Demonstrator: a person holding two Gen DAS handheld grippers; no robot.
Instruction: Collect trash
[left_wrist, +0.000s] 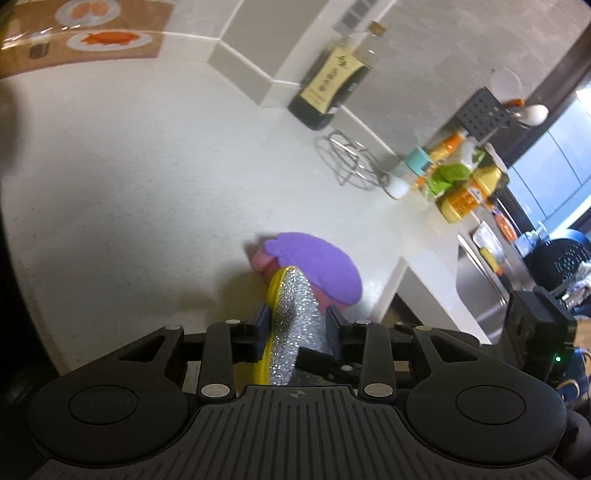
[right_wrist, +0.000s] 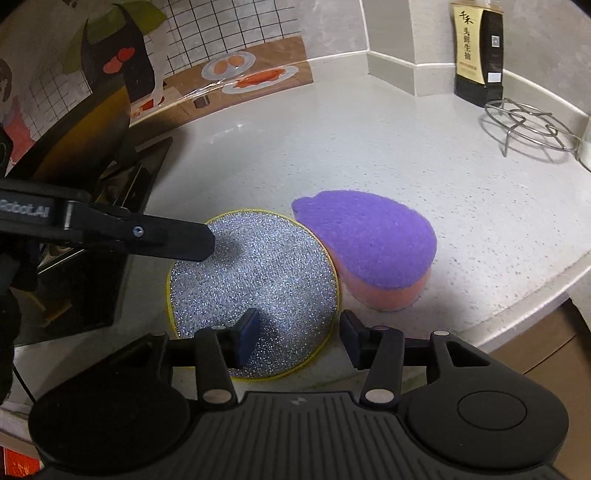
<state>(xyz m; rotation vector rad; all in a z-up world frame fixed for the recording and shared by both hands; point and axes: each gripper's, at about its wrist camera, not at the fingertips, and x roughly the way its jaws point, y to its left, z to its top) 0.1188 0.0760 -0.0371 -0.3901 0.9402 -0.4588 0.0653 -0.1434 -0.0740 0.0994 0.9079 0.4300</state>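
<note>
Along the right side, the pale speckled countertop (right_wrist: 369, 140) curves to a rounded front edge, and past that edge the left wrist view shows a steel sink (left_wrist: 484, 280). On the left, a dark glossy block (right_wrist: 92, 258) stands close beside the work area. Far right, against the wall, stand a wire trivet (right_wrist: 532, 129) and a dark bottle with a cream label (right_wrist: 476, 55). Between them and the sponges the counter is bare, so most of the free room is on the far side.

Task item: a round silver glitter scouring pad with a yellow rim (right_wrist: 258, 280). It is near the front of the counter, and its right rim touches a teardrop-shaped sponge, purple on top and pink below (right_wrist: 373, 236).

Left gripper (left_wrist: 295, 317): the pad sits between its two blue-padded fingers and is seen nearly edge-on, with the yellow rim against the left finger. I cannot tell whether both pads press on it. From the right wrist camera, one black finger of this gripper reaches in from the left over the pad's far-left part.

Right gripper (right_wrist: 299, 332): its fingers are spread and grip nothing. Its left finger hangs over the near part of the pad, and its right finger is just off the pad's near-right rim.

The pad's surface is sparkly and metallic, slightly dimpled under the black finger, and its rim is unbroken.
</note>
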